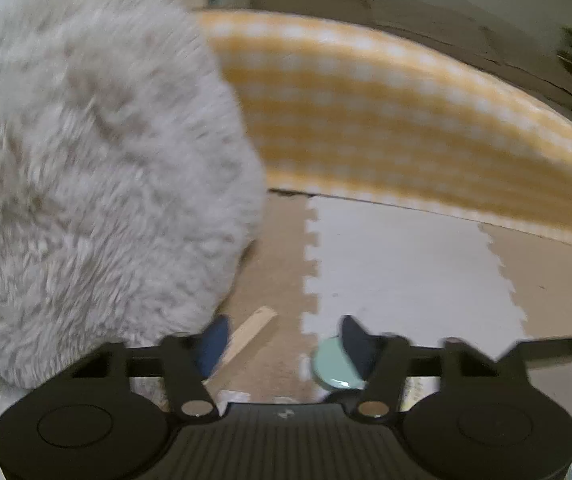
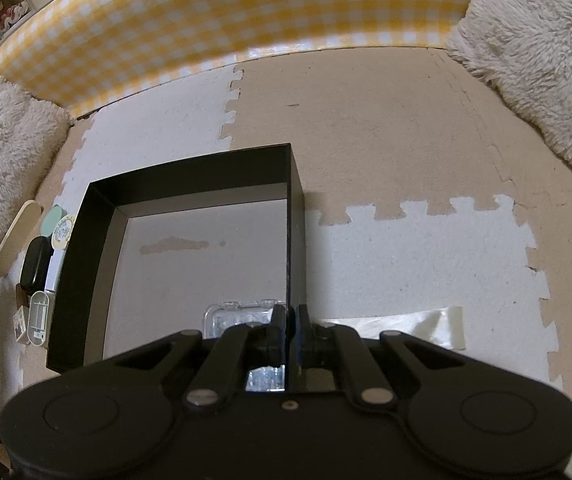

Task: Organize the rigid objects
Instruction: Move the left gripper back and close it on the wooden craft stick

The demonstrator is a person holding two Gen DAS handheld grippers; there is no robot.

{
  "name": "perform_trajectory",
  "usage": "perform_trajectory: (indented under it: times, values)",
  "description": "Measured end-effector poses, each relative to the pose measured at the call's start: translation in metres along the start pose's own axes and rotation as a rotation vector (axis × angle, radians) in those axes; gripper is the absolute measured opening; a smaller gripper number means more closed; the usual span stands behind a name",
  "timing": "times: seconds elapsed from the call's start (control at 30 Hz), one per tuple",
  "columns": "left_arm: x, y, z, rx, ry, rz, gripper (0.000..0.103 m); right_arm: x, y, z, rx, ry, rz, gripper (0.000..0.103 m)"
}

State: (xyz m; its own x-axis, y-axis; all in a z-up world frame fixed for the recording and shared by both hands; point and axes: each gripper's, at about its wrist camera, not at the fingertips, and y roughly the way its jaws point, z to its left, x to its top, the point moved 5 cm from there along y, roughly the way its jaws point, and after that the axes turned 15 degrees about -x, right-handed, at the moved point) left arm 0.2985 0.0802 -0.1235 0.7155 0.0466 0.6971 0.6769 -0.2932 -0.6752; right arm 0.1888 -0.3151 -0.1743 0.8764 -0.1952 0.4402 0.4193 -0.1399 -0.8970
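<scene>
My right gripper (image 2: 292,328) is shut on the right wall of a black open box (image 2: 189,168), one finger inside and one outside. A clear plastic case (image 2: 241,316) lies on the box's grey floor near that wall. Left of the box lie a wooden stick (image 2: 17,236), a mint round piece (image 2: 55,218), a pale yellow round lid (image 2: 63,232), a black object (image 2: 35,260) and a white case (image 2: 39,312). My left gripper (image 1: 286,340) is open above the wooden stick (image 1: 249,332). The mint round piece (image 1: 336,364) sits by its right finger; nothing is pinched.
A fluffy cream cushion (image 1: 85,160) fills the left of the left wrist view, and another cushion (image 2: 546,60) lies at the right. A yellow checked wall (image 2: 225,12) borders the foam puzzle mat (image 2: 386,120). A pale glossy strip (image 2: 406,324) lies right of the box.
</scene>
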Motion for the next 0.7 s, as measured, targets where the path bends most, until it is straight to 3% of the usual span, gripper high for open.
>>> perform_trajectory:
  times: [0.13, 0.33, 0.57, 0.7]
  values:
    - [-0.005, 0.010, 0.023, 0.097, -0.033, 0.001, 0.030, 0.000, 0.000, 0.000, 0.000, 0.000, 0.000, 0.005]
    - [-0.020, 0.023, 0.049, 0.205, -0.065, 0.056, 0.026, 0.000, 0.000, 0.000, -0.001, -0.003, 0.000, 0.005]
    - [-0.025, 0.025, 0.044, 0.204, -0.015, 0.093, 0.025, 0.000, 0.001, 0.000, 0.002, -0.001, 0.002, 0.005]
    - [-0.035, 0.029, 0.033, 0.099, -0.070, 0.201, 0.026, 0.000, 0.001, 0.000, 0.002, -0.001, 0.002, 0.005]
